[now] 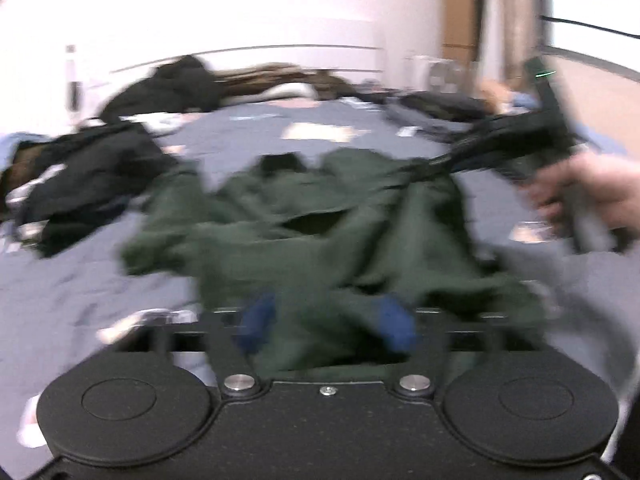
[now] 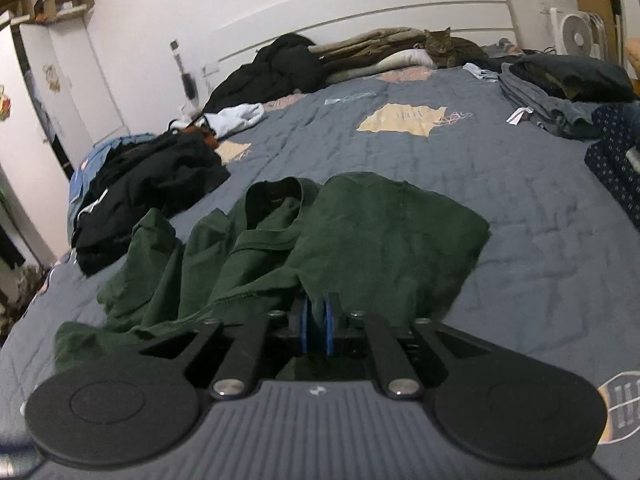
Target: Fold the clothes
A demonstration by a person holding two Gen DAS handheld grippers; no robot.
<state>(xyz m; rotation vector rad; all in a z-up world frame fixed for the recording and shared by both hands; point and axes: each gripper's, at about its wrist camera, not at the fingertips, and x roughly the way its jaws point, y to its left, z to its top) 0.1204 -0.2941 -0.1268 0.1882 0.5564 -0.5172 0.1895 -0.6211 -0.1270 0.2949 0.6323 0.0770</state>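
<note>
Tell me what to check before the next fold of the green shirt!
1. Right tongs pinching the green shirt: ok, blue pads closed on the hem.
2. Left tongs gripping: not ok, pads apart, cloth loose between them.
3. Shirt flat: not ok, bunched on its left side.
4. Collar visible: ok.
5. Room on the quilt beside the shirt: ok.
6. Cat far away: ok, by the headboard.

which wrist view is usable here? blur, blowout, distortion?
Left wrist view: heavy motion blur across the green shirt and bed; the wall above is blown out white; the right claw is smeared. Right wrist view: sharp and evenly lit, the shirt, the quilt and even the cat read clearly. Both show fisheye bowing at the edges.
</note>
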